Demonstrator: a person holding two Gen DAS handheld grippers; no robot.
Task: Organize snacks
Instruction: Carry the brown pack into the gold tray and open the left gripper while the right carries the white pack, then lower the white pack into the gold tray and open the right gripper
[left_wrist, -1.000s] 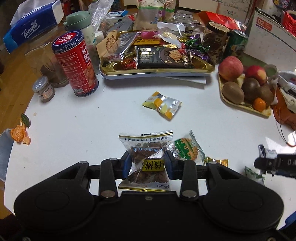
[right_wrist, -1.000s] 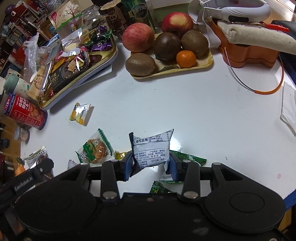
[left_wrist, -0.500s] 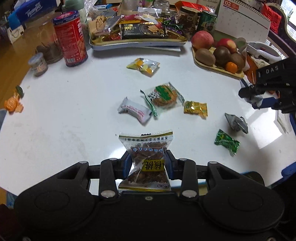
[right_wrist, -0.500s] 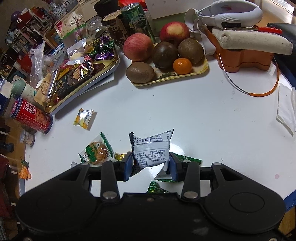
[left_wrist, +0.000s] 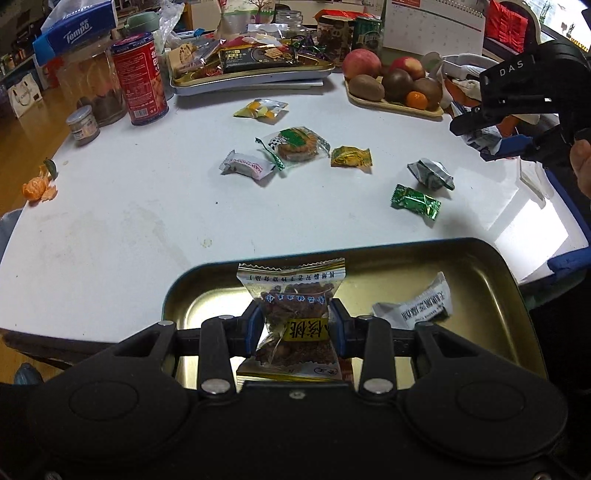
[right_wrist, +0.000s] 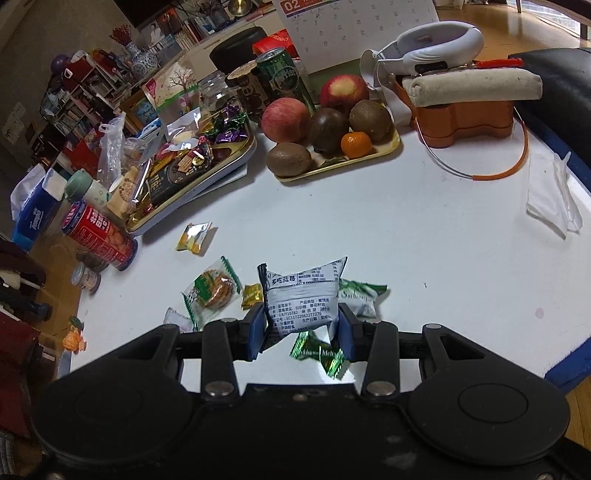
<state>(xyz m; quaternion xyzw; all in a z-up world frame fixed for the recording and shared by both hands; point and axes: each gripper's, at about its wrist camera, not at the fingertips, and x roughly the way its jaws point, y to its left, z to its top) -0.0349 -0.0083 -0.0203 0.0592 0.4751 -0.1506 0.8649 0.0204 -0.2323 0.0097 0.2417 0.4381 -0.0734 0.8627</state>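
My left gripper (left_wrist: 295, 325) is shut on a clear packet of brown walnut snack (left_wrist: 293, 314) and holds it over a gold tin tray (left_wrist: 484, 266) at the table's near edge. A white wrapped snack (left_wrist: 417, 306) lies in that tray. My right gripper (right_wrist: 301, 328) is shut on a grey-white packet (right_wrist: 303, 295) above the table; it also shows in the left wrist view (left_wrist: 491, 136) at the right. Loose on the white table lie a cookie packet (left_wrist: 295, 146), a white candy (left_wrist: 245, 166), a yellow candy (left_wrist: 351, 157), a green candy (left_wrist: 415, 201), a crumpled silver-green packet (left_wrist: 430, 173) and a yellow-silver packet (left_wrist: 260, 109).
A far gold tray (left_wrist: 255, 75) full of snacks stands at the back. A fruit tray (left_wrist: 395, 103) is at the back right, a red can (left_wrist: 140, 79), glass jar (left_wrist: 92, 85) and small jar (left_wrist: 83, 123) at the left. Orange peel (left_wrist: 37, 186) lies at the left edge.
My left gripper has drawn back toward the near edge with the walnut packet, and the gold tray has come into view beneath it. My right gripper has risen with its packet.
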